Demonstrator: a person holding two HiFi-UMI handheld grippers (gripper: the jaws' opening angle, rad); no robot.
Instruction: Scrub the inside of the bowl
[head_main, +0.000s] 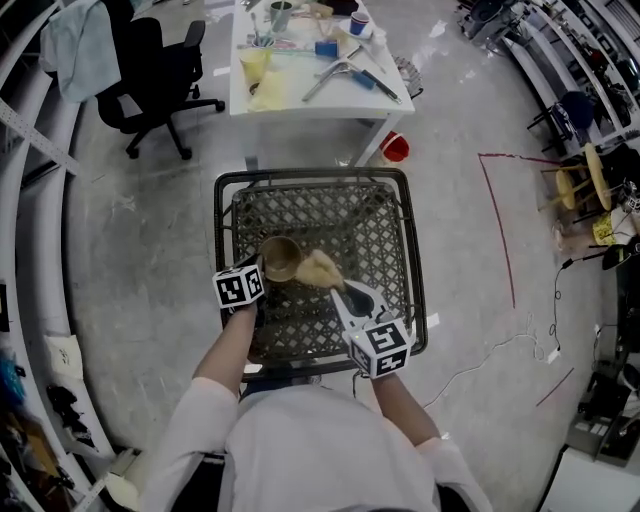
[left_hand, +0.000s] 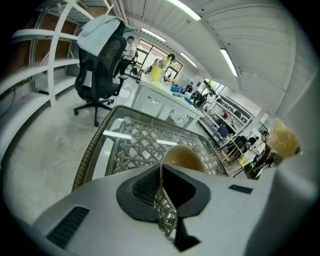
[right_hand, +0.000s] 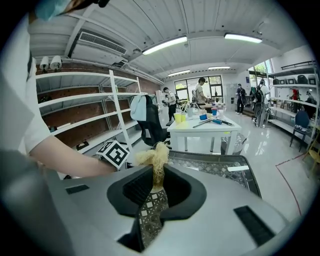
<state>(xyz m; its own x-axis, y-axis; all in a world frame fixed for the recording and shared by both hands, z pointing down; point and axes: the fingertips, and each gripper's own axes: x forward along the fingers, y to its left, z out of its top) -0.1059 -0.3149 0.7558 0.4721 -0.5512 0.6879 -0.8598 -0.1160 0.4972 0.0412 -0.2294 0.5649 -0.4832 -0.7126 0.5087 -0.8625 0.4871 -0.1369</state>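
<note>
Bowl (head_main: 280, 259) rim is pinched in my left gripper (left_hand: 161, 175), my right gripper (right_hand: 156, 181) clamps the scrubber (head_main: 320, 269) just beside it.

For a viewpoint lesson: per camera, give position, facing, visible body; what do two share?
Head view: on head, down at dark wicker table; both forearms show.
Left gripper view: on left gripper, facing round brown bowl; no limb.
Right gripper view: on right gripper, facing yellow fibrous scrubber; left forearm shows.
Head and left share bowl.

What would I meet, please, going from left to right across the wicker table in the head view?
Left tool → brown bowl → yellowish fibrous scrubber → right tool.
</note>
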